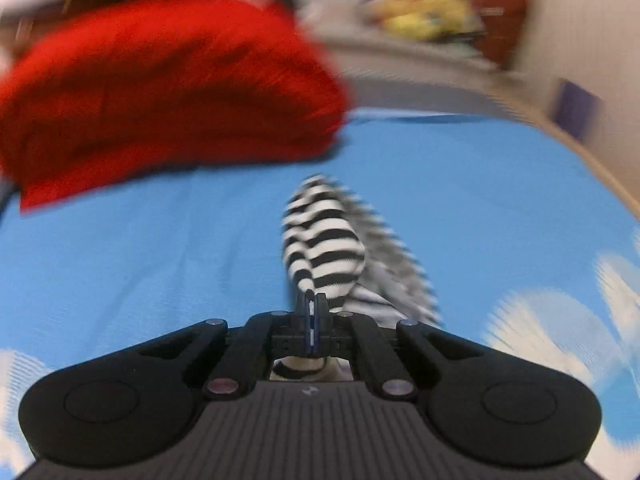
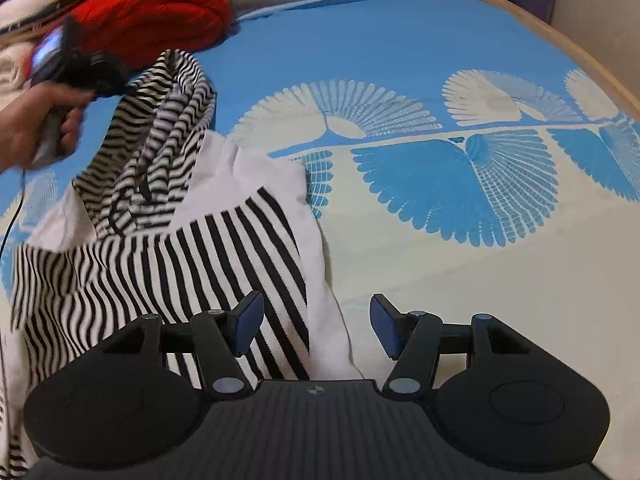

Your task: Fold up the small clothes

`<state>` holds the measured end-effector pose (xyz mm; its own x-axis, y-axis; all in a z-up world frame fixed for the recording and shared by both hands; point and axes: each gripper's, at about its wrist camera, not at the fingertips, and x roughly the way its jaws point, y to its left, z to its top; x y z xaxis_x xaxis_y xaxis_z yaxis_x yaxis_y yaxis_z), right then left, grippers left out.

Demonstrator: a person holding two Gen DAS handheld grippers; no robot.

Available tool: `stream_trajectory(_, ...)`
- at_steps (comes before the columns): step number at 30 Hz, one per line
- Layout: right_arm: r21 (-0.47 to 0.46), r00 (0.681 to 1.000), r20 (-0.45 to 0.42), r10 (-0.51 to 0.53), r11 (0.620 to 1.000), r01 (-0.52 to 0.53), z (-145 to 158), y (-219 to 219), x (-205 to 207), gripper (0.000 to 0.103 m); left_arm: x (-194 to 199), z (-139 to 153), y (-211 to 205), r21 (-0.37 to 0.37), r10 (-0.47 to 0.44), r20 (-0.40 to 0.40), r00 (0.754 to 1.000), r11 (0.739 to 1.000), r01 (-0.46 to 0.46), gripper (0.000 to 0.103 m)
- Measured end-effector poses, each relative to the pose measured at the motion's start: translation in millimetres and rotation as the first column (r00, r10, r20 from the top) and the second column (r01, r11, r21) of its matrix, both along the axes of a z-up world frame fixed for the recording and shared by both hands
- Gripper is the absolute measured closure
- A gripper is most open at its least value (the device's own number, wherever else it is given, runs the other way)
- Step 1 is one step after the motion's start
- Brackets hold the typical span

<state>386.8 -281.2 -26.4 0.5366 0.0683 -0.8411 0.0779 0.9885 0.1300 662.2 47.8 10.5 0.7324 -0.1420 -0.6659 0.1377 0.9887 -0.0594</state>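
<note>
Left claw [image 1: 312, 304] clamped on striped garment [image 1: 324, 240]; right claw [image 2: 314, 330] agape, empty.

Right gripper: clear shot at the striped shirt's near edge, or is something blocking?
Probably yes. The right gripper is open and empty, with the striped shirt flat on the bedsheet just beyond its fingers. The left gripper holds the far part, out of the way.

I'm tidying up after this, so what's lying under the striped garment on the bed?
Under the striped garment lies a white cloth, on the blue patterned bedsheet. How far the cloth runs beneath is covered. The left gripper lifts one striped end.
</note>
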Motion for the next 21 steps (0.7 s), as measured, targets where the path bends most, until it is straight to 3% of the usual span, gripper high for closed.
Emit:
stream_trajectory(3, 0.023, 0.999, 0.038, -0.015, 1.000, 0.014, 15.3, -3.9, -5.9, 0.042, -110.1, 38.5, -7.9, -0.011, -0.151, 0.104, 0.983, 0.988, 0.153, 0.102)
stream_trajectory(6, 0.044, 0.997, 0.069, -0.031, 0.999, 0.028, 29.1, -7.8, -13.1, 0.042, -237.1, 51.2, -12.9, 0.005, -0.336, 0.134, 0.932, 0.941, 0.338, 0.102)
stream_trajectory(8, 0.073, 0.994, 0.090, -0.058, 0.996, 0.051, 37.4, -12.1, -18.0, 0.043, -319.1, 42.5, -10.9, 0.054, -0.443, 0.063, 0.894, 0.896, 0.440, 0.102)
stream_trajectory(10, 0.099, 0.990, 0.117, -0.082, 0.993, 0.070, 44.6, -15.1, -23.5, 0.043, -364.8, 28.5, -3.1, 0.083, -0.431, -0.046, 0.901, 0.897, 0.434, 0.097)
stream_trajectory(12, 0.117, 0.986, 0.134, -0.103, 0.989, 0.088, 49.3, -16.2, -29.3, 0.043, -379.9, 22.5, 17.3, 0.072, -0.268, -0.129, 0.955, 0.958, 0.279, 0.097)
stream_trajectory(13, 0.130, 0.984, 0.141, -0.113, 0.987, 0.095, 50.1, -15.8, -31.6, 0.043, -379.0, 25.5, 34.5, 0.019, -0.149, -0.149, 0.978, 0.988, 0.153, 0.097)
stream_trajectory(14, 0.152, 0.982, 0.146, -0.124, 0.983, 0.102, 50.2, -15.3, -34.2, 0.043, -375.0, 30.1, 50.9, -0.055, -0.030, -0.167, 0.986, 0.998, 0.021, 0.097)
stream_trajectory(15, 0.168, 0.981, 0.146, -0.131, 0.980, 0.106, 49.8, -14.2, -35.9, 0.048, -368.9, 33.5, 69.9, -0.146, 0.109, -0.205, 0.973, 0.979, -0.141, 0.094)
stream_trajectory(16, 0.186, 0.980, 0.144, -0.138, 0.976, 0.110, 48.9, -13.0, -36.7, 0.057, -363.0, 33.1, 82.4, -0.214, 0.198, -0.244, 0.949, 0.944, -0.252, 0.094)
stream_trajectory(18, 0.228, 0.977, 0.156, -0.145, 0.968, 0.107, 48.0, -9.0, -38.9, 0.065, -353.2, 23.4, 89.7, -0.285, 0.272, -0.281, 0.920, 0.892, -0.350, 0.084)
stream_trajectory(21, 0.285, 0.980, 0.148, -0.135, 0.954, 0.089, 42.3, -0.2, -36.0, 0.066, -335.8, -6.3, 78.8, -0.264, 0.282, -0.368, 0.886, 0.882, -0.390, 0.081)
